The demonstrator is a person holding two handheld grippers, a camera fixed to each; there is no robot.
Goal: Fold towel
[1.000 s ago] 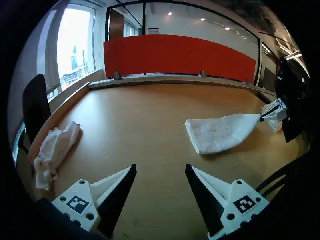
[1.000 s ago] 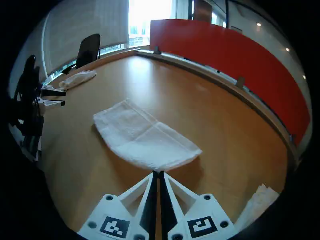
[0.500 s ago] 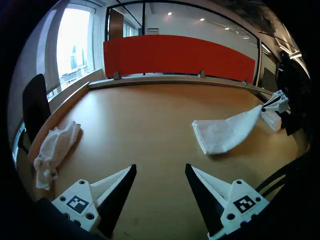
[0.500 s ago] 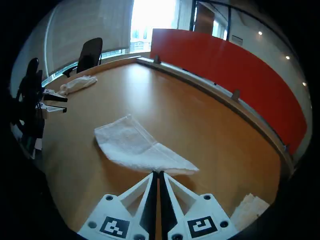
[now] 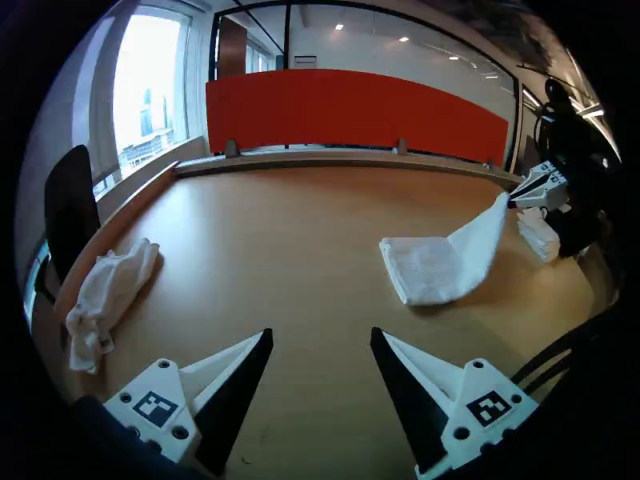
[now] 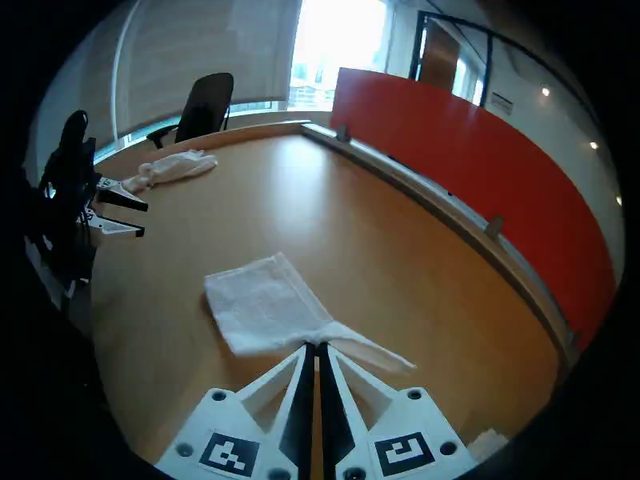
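Note:
A white towel [image 5: 432,268] lies on the wooden table [image 5: 280,232], its right corner pulled up off the surface. My right gripper [image 5: 532,190] holds that corner, seen at the far right of the left gripper view. In the right gripper view my right gripper [image 6: 318,350] is shut on the towel [image 6: 260,308], and the cloth slopes down from the fingertips to the table. My left gripper [image 5: 320,336] hovers open over bare table, well short of the towel. It also appears as the left gripper [image 6: 116,212] at the far left of the right gripper view.
A crumpled white cloth [image 5: 108,292] lies by the table's left edge near a black chair [image 5: 68,208]. A stack of folded towels [image 5: 540,234] sits at the right. A red partition [image 5: 356,112] runs along the table's far side.
My right gripper has risen with the towel corner, lifting that side steeply off the table and dragging the towel a little. The left gripper has stayed put and open.

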